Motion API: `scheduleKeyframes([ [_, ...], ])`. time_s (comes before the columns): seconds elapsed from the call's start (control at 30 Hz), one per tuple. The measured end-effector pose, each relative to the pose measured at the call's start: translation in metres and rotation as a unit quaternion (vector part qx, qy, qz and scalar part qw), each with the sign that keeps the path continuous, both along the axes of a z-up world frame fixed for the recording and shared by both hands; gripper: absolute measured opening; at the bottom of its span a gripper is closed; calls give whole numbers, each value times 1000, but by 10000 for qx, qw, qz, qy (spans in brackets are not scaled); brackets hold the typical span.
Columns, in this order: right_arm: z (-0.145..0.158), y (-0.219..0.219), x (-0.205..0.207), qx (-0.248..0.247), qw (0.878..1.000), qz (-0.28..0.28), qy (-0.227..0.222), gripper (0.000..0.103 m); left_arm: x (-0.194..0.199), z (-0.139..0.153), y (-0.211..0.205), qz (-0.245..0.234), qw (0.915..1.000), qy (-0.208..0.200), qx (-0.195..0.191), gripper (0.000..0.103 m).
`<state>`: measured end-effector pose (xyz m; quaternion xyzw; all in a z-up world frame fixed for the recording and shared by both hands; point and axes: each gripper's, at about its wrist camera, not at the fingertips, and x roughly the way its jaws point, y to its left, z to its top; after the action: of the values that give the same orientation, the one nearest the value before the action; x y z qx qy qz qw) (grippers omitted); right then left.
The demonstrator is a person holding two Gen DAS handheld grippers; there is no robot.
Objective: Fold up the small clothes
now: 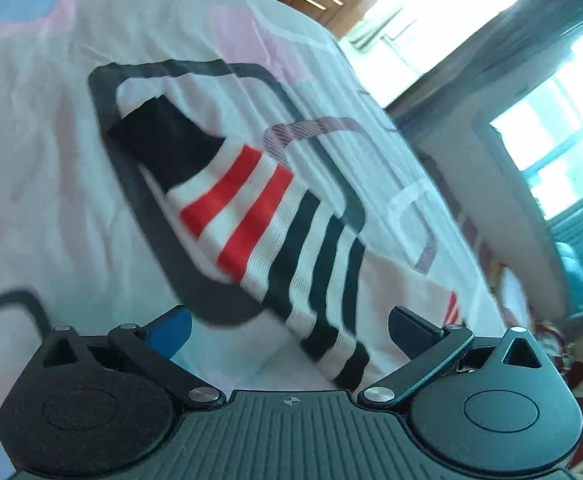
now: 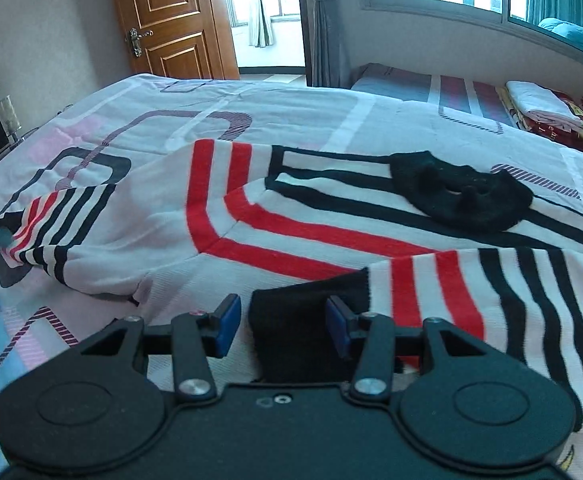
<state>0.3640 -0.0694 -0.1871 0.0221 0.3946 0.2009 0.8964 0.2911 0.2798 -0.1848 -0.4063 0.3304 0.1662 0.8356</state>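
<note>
While the left gripper [image 1: 289, 330] gapes empty over a striped sleeve [image 1: 275, 216], the right gripper's [image 2: 283, 322] half-open fingers straddle the sweater's [image 2: 291, 216] black cuff [image 2: 291, 320] on the bed [image 2: 71, 140], grip unclear.

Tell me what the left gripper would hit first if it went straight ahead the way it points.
Most likely the striped sleeve lying on the bed. The left gripper has open jaws with nothing between them, though the blurred picture leaves depth unclear.

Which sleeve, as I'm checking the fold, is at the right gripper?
The near sleeve, its black cuff between the right gripper's fingers; the other sleeve lies far left.
</note>
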Motion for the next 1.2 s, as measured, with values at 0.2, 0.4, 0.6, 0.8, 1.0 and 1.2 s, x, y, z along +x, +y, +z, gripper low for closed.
scheduleKeyframes([
  [0.2,-5,5,4,-18,9998,-158,73,47,5,-29,39,485,9976,-30,-491,99],
  [0.4,-7,9,7,-89,9995,-279,89,47,24,-41,58,734,9946,-391,-612,77],
  [0.6,-8,12,9,-77,9991,-409,92,48,35,-66,73,1082,9848,-469,-1274,13],
  [0.8,8,7,3,-177,9975,-621,-270,47,36,-49,63,929,9886,-683,-964,13],
  [1.0,-22,17,1,-916,9939,-522,-320,49,56,9,23,-47,9904,-1374,-157,13],
  [1.2,-11,-14,8,100,9966,-812,7,47,90,59,-70,-1698,9654,-1957,283,13],
])
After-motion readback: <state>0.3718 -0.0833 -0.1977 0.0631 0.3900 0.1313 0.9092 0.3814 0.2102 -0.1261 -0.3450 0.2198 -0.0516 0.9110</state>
